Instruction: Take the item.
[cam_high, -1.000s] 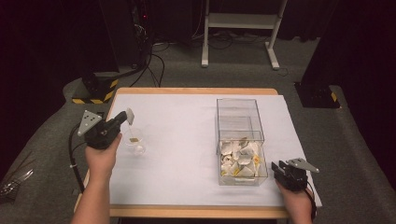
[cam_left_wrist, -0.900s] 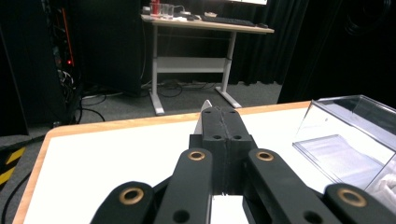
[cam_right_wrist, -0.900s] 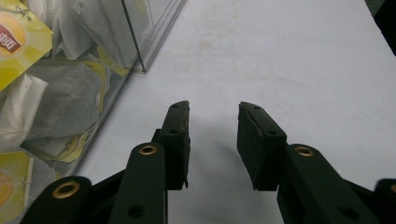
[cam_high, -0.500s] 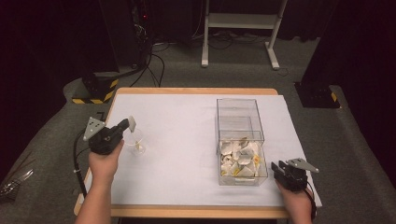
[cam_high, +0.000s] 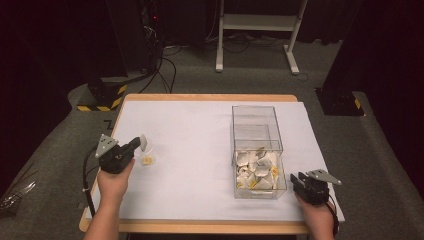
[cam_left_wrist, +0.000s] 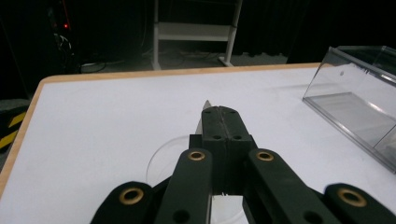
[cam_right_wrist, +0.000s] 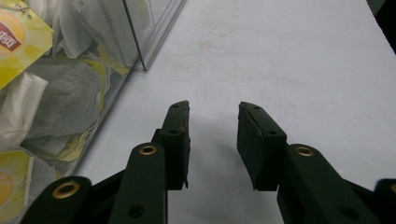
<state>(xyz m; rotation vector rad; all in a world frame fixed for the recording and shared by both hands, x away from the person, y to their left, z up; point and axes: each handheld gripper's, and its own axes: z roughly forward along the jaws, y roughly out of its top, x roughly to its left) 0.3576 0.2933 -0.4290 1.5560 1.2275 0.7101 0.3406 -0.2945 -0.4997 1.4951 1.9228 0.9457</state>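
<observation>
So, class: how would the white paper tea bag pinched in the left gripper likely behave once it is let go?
The white paper tea bag is thin, its corner poking past the shut left gripper, so it is probably very light. It likely flops rather than stands, like the crumpled bags in the clear plastic box. A nudge would probably slide it.

We see a matt white sheet (cam_high: 200, 145) covering the table, whose pale wooden edge (cam_high: 210, 97) shows at the top of the high view. At centre right the box (cam_high: 256, 131) looks like clear, glossy plastic, and the tea bags (cam_high: 256, 170) in it look papery, with yellow paper tags. The left gripper (cam_left_wrist: 219, 114) has matt black plastic jaws with brass-coloured rivets, pinching a thin white papery tea bag (cam_high: 143, 142). Beneath it a round dish (cam_left_wrist: 163, 156) looks clear and smooth. The floor (cam_high: 60, 130) looks like rough grey carpet
</observation>
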